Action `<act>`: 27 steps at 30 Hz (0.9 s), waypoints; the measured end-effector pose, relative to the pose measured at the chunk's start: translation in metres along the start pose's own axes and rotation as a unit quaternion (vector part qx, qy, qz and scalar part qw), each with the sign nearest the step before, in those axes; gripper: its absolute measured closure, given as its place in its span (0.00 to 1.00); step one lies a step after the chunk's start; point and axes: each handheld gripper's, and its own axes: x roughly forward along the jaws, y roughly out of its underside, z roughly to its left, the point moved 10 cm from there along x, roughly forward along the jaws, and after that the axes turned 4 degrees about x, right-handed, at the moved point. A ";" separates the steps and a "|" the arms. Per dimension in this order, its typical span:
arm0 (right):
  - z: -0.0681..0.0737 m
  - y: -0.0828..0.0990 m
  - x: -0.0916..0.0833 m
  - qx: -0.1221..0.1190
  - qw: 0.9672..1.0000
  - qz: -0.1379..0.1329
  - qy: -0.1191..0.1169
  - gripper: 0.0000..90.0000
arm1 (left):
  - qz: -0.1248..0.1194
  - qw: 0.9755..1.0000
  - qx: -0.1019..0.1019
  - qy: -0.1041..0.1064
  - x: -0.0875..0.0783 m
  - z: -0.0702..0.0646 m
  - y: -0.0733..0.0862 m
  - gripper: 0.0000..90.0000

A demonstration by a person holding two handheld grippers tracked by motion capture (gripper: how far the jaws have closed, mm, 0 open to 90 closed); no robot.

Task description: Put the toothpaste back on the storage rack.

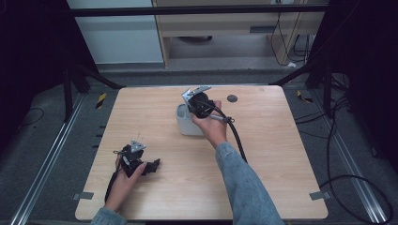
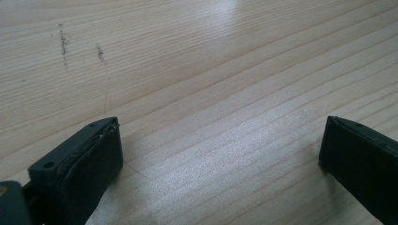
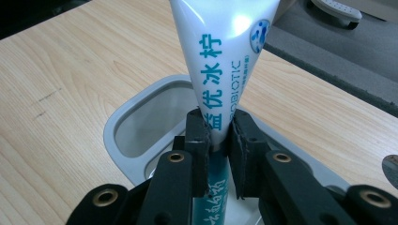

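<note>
Table point(image 1: 263, 154) bare near cup. Cup point(image 3: 123, 140) is landmark: right gripper point(image 3: 219, 140) pinches tube point(image 3: 220, 61) upright just above cup's mouth; lower straight, release once seated. Left gripper point(image 2: 220, 154) spread, idle, well apart from cup

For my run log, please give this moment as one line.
right gripper: shut on toothpaste tube | above grey container | left gripper: open, over table

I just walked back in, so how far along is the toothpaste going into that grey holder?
Done: the right gripper is shut on the toothpaste tube, picked up and held over the grey holder. In hand: the tube's lower end sits at the holder's opening; whether it reaches the bottom is hidden. Left: lowering and releasing it. The left gripper rests open over bare table.
</note>
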 end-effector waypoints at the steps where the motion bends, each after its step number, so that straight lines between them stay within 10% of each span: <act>1: 0.000 0.000 0.000 0.001 1.000 0.001 0.000 0.87 | 0.000 1.000 0.000 0.000 0.000 0.000 0.000 0.00; 27: -0.001 -0.002 0.005 0.010 1.000 0.004 0.004 0.86 | 0.000 1.000 0.000 0.000 0.000 0.000 0.000 0.00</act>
